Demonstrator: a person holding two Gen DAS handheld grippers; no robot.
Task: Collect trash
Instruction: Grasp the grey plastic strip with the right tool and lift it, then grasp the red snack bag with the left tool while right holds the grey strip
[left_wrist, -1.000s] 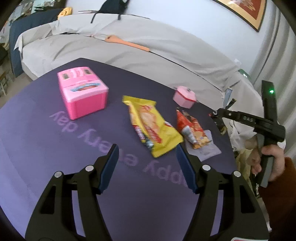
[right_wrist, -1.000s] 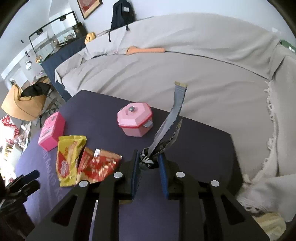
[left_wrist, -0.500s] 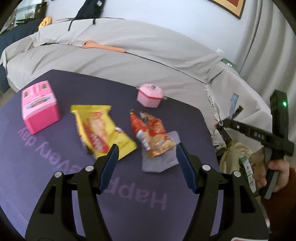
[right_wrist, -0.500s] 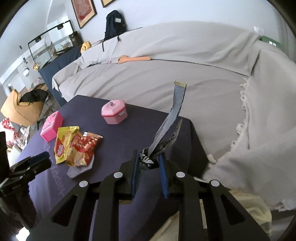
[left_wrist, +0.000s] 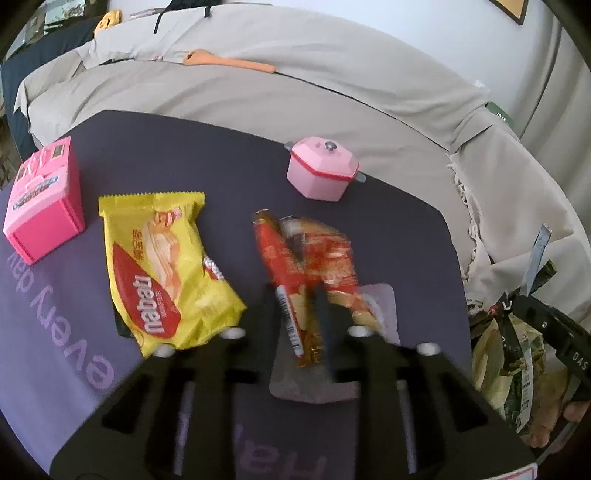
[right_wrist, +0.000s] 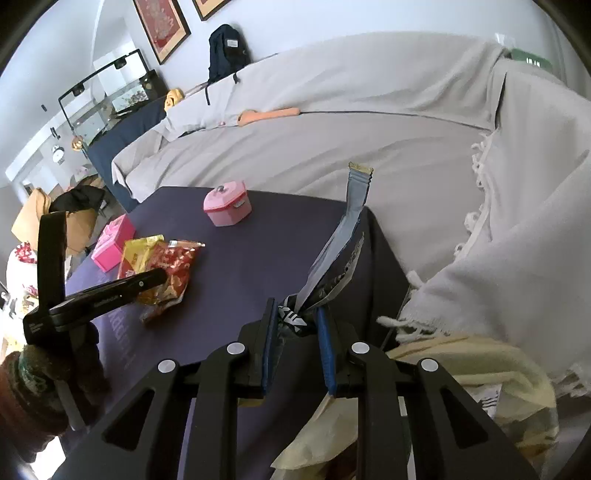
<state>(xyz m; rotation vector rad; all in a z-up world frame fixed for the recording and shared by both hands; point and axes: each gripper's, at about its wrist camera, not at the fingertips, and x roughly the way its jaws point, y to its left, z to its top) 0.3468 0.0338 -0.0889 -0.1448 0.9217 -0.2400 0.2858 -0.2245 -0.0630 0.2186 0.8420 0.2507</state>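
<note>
My left gripper (left_wrist: 295, 299) has closed on the near end of a red snack wrapper (left_wrist: 306, 258) that lies on the dark purple table (left_wrist: 207, 155); the fingers are blurred. A yellow snack bag (left_wrist: 162, 266) lies to its left. My right gripper (right_wrist: 295, 325) is shut on a torn silver-blue wrapper (right_wrist: 343, 236) and holds it off the table's right edge, above a cream trash bag (right_wrist: 480, 362) with wrappers inside. The red wrapper (right_wrist: 173, 269) and my left gripper (right_wrist: 147, 280) also show in the right wrist view.
A pink toy pot (left_wrist: 321, 170) stands at the back of the table and a pink toy box (left_wrist: 40, 206) at the left. A grey-covered sofa (left_wrist: 295, 92) runs behind. A grey paper (left_wrist: 317, 384) lies under the red wrapper.
My left gripper moved forward and right to the red wrapper and closed its fingers on it. My right gripper carried the silver wrapper off the table edge, over the bag.
</note>
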